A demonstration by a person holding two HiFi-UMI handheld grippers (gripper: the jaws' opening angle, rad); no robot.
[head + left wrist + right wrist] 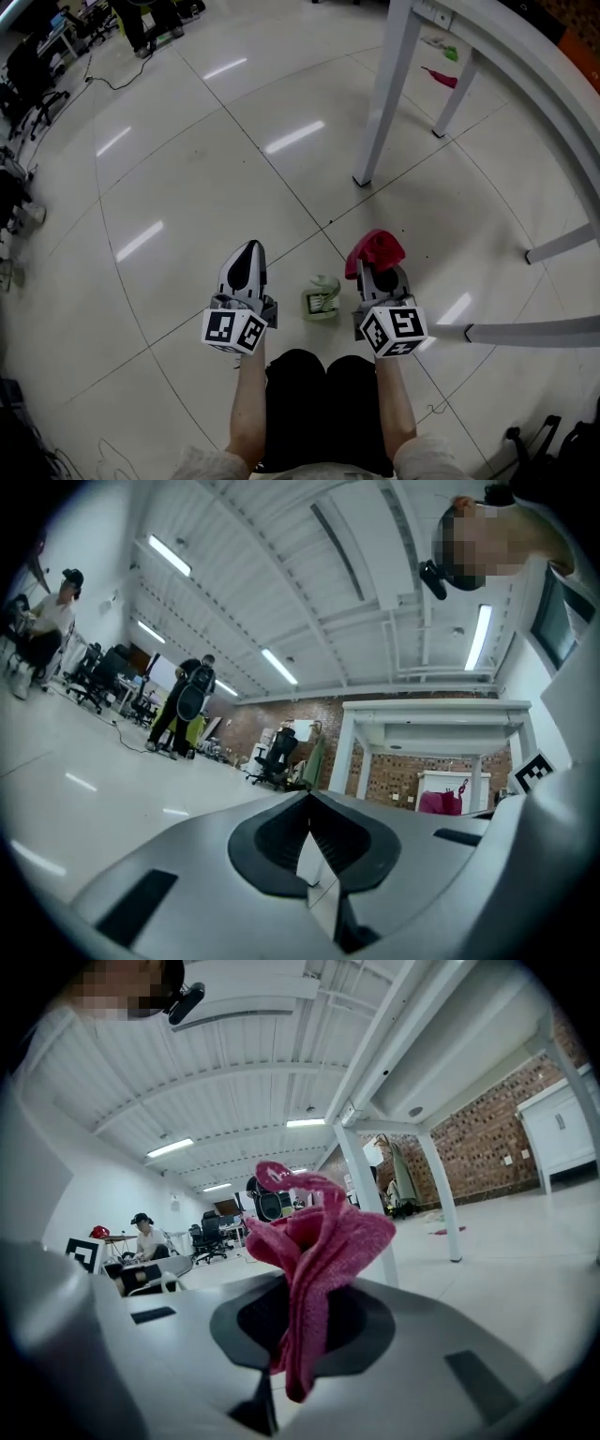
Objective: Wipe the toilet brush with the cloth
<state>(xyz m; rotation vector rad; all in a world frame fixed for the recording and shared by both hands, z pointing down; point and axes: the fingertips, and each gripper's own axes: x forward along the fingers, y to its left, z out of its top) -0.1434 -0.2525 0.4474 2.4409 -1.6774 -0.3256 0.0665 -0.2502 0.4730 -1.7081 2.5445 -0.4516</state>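
In the head view a small pale green and white object, apparently the toilet brush in its base, stands on the floor between my two grippers. My right gripper is shut on a red cloth, which bunches up above the jaws and hangs down between them. My left gripper is to the left of the green object, shut, with nothing in its jaws. Both grippers point forward, about level, above the floor. The left gripper view also catches the red cloth at its right.
A white table frame stands ahead and to the right, with one leg close in front and a low bar at the right. Small red and green items lie under it. People and office chairs are far off.
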